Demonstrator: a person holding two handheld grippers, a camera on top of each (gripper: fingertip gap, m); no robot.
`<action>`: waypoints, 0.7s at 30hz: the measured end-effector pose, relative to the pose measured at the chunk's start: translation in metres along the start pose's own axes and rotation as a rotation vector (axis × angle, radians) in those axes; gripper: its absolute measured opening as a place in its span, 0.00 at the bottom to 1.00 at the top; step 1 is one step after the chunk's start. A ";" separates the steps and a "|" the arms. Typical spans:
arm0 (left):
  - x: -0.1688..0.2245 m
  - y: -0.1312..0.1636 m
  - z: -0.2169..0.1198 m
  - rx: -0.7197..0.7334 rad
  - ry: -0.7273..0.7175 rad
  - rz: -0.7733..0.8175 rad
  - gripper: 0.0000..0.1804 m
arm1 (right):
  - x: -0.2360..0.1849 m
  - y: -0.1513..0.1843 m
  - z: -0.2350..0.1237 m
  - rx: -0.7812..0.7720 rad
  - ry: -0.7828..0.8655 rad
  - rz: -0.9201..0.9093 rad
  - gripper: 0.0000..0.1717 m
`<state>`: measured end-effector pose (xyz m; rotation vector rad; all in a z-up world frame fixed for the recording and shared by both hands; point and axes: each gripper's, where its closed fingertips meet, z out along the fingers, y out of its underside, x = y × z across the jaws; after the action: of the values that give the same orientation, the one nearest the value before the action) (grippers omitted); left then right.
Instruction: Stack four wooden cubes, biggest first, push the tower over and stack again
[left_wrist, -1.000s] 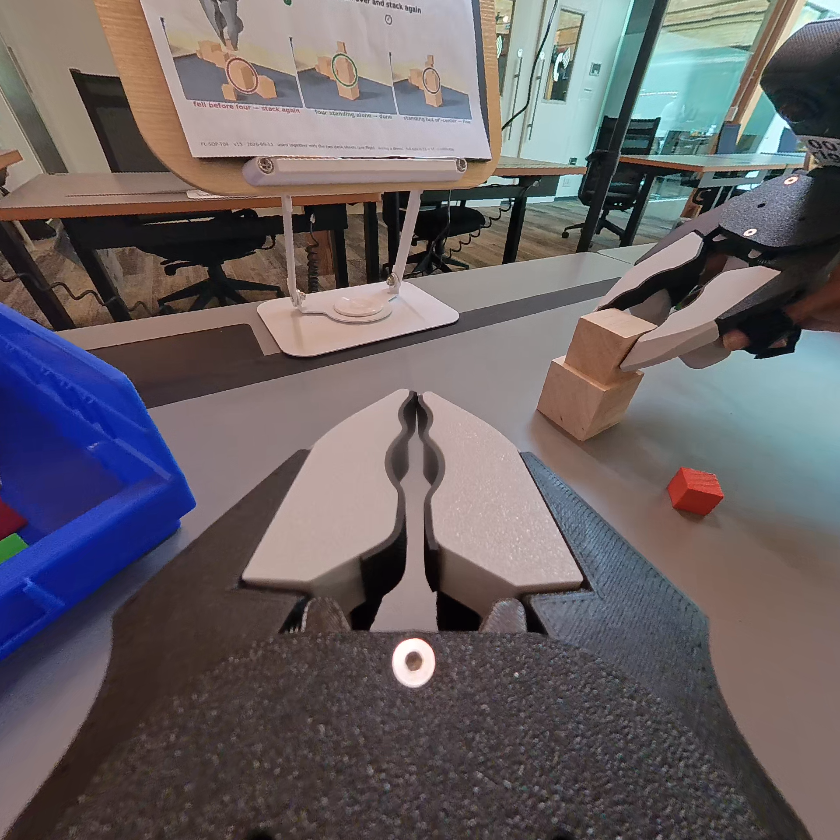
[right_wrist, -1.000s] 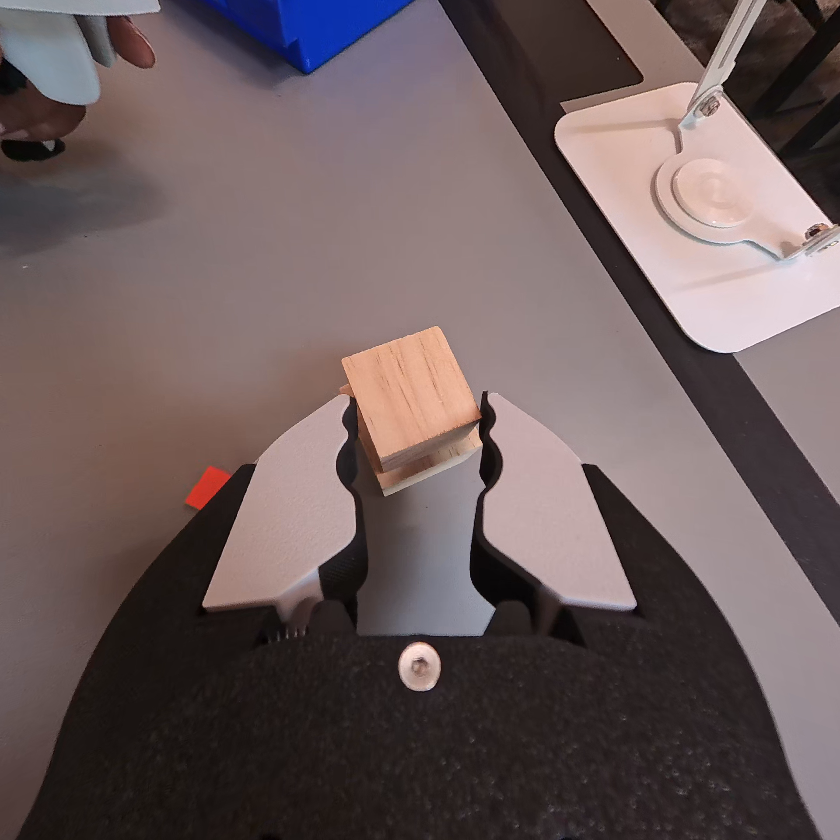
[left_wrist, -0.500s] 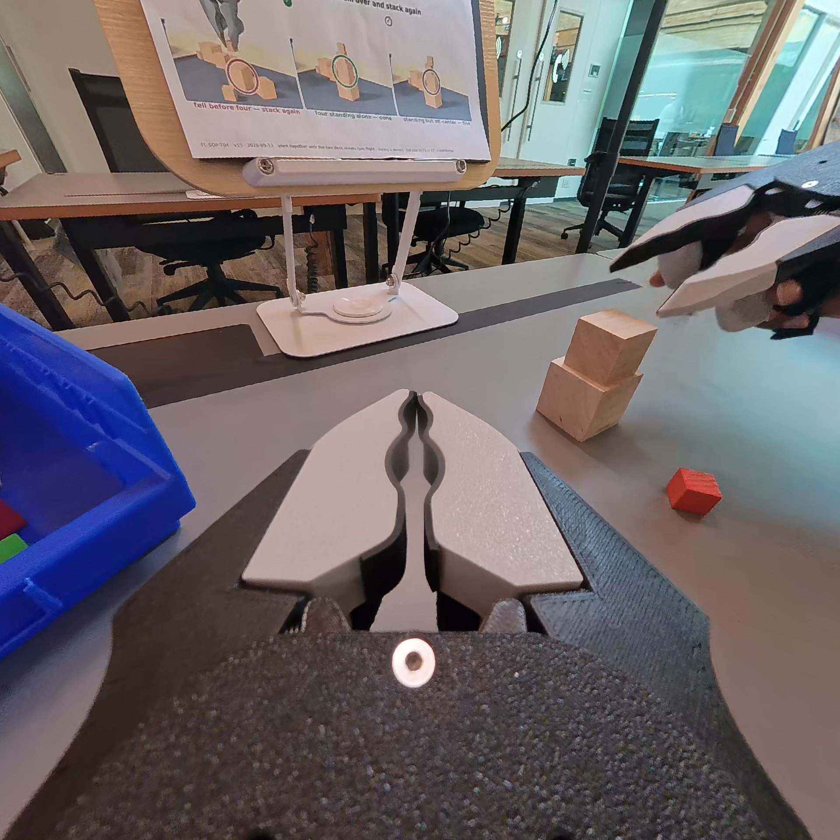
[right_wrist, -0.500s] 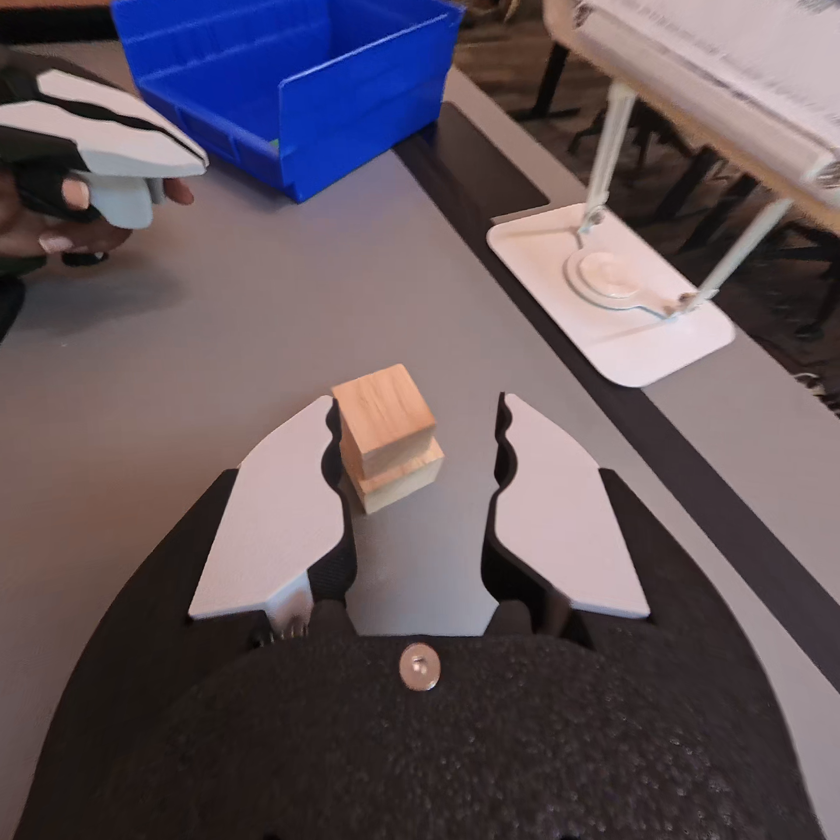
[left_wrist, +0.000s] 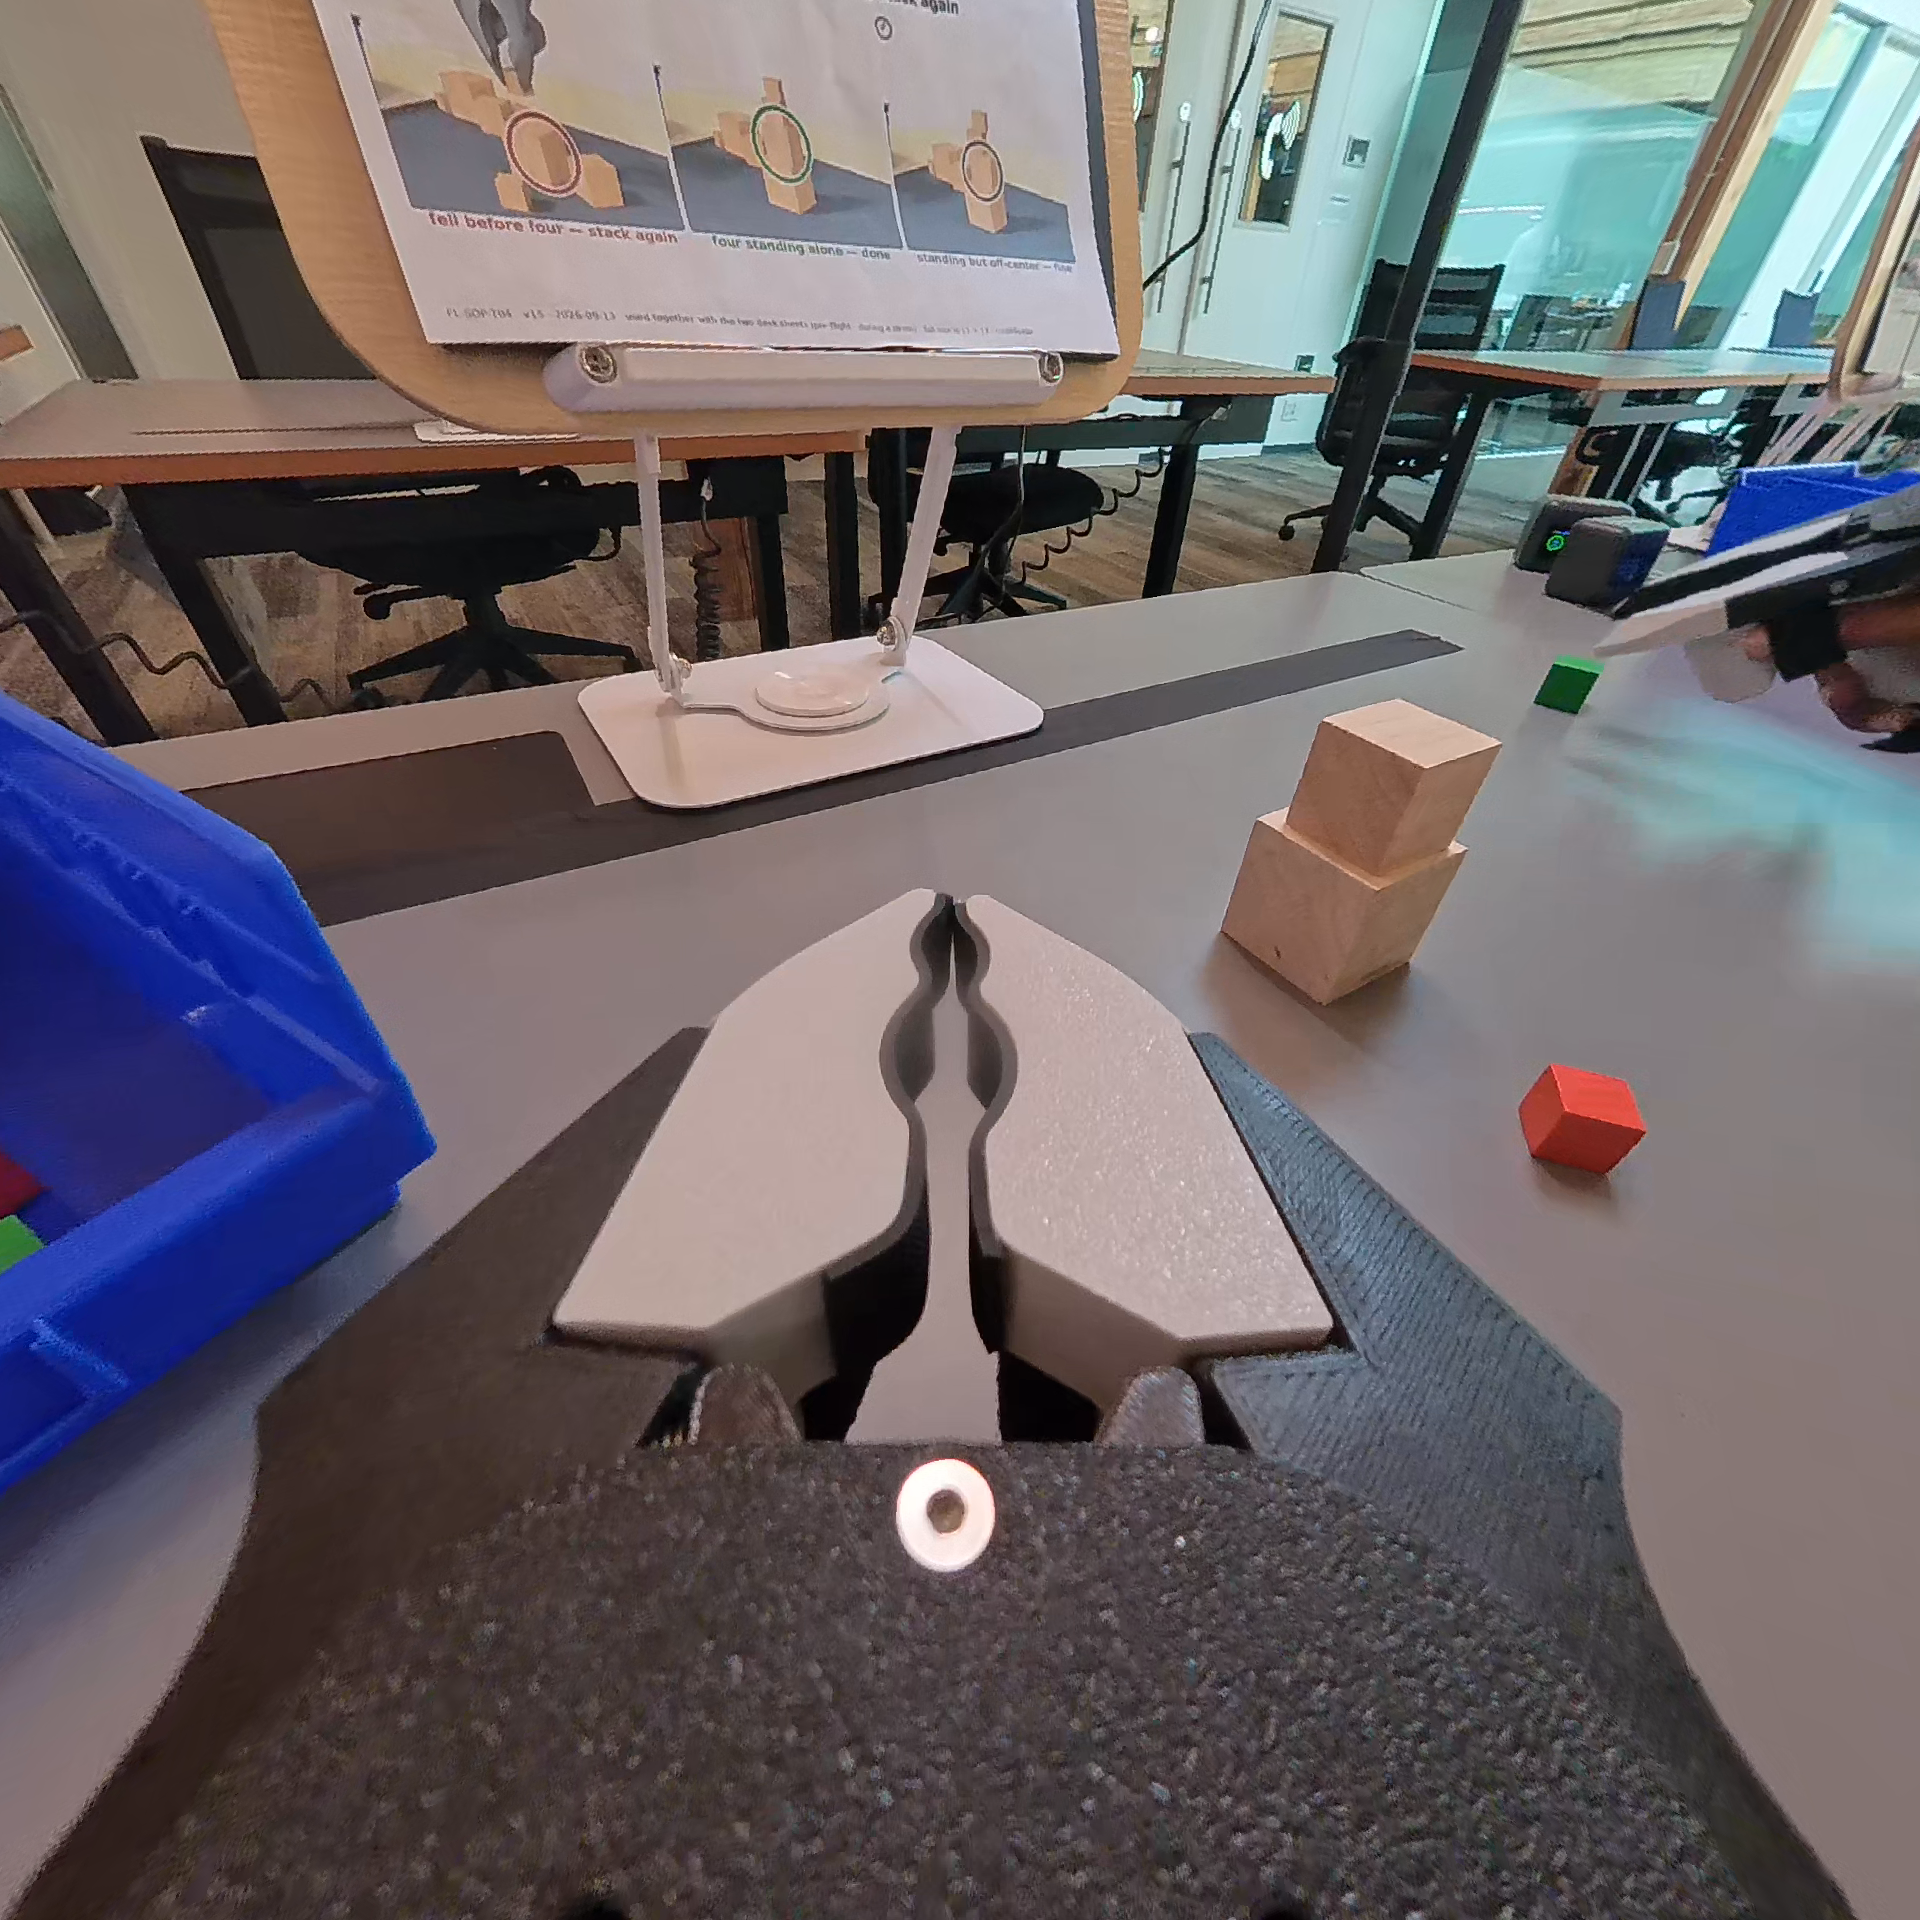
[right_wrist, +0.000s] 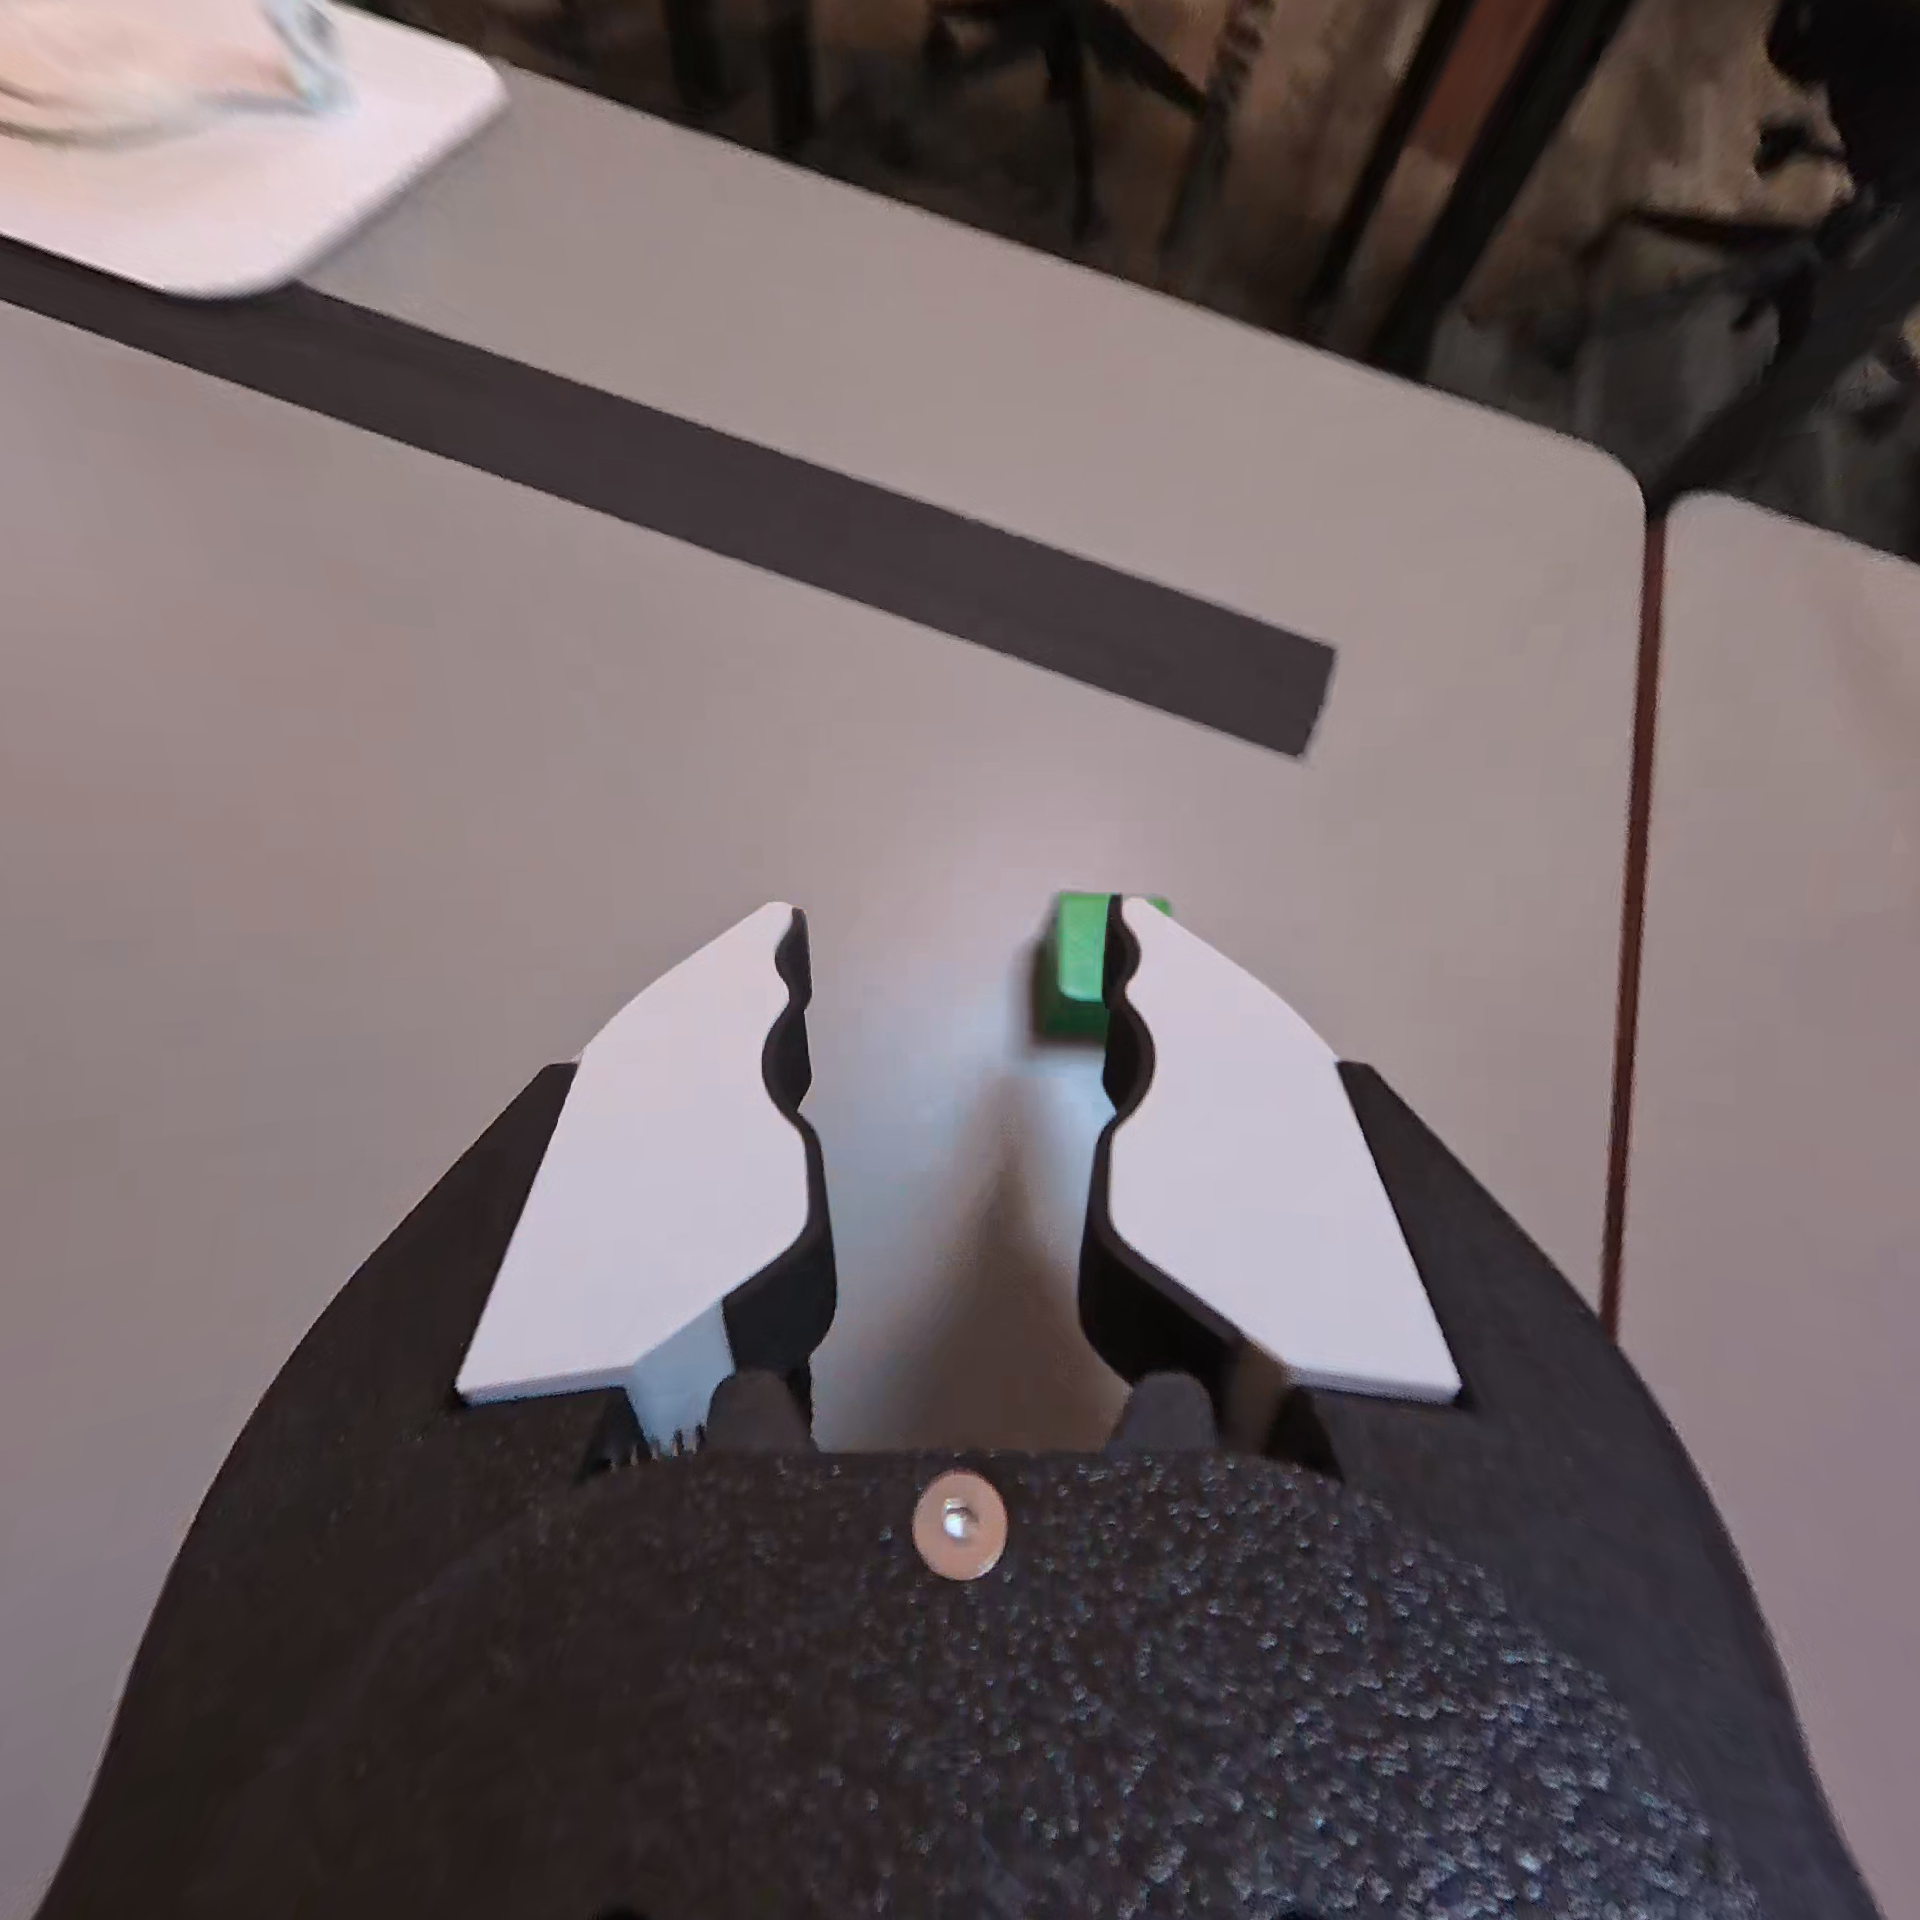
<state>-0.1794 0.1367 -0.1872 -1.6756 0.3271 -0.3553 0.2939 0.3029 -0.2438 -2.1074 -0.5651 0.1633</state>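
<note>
Green, a small cube (right_wrist: 1075, 971) lies on the grey surface (right_wrist: 520, 831) partly behind one fingertip of our wide, bare right tongs (right_wrist: 956, 920). Our left tongs (left_wrist: 951, 909) are pressed together, bare, near two stacked wooden blocks (left_wrist: 1351, 852), a red cube (left_wrist: 1579, 1117) and a blue bin (left_wrist: 208, 1039).

light: bright, even daylight; blur — right view smeared; edges — wide-angle bend

Two wooden blocks (left_wrist: 1351, 852) stacked on the desk (left_wrist: 1039, 852) — plus one red cube (left_wrist: 1579, 1117), one green cube (left_wrist: 1567, 684), one blue bin (left_wrist: 156, 1039), one white stand (left_wrist: 810, 717), two tongs — left tongs (left_wrist: 951, 906), right tongs (right_wrist: 956, 920).
</note>
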 end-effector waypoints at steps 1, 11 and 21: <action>0.000 0.001 0.001 -0.004 0.000 -0.002 0.00 | 0.008 0.008 0.003 -0.024 0.014 0.008 0.32; -0.002 0.012 0.005 -0.045 -0.005 -0.002 0.00 | 0.034 0.036 0.034 -0.139 0.005 0.027 0.17; 0.001 0.011 0.006 -0.045 0.013 -0.001 0.00 | -0.137 -0.054 -0.007 0.120 -0.521 -0.205 0.17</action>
<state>-0.1765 0.1406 -0.1992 -1.7182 0.3466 -0.3623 0.1565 0.2607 -0.2092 -1.8729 -1.0449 0.6227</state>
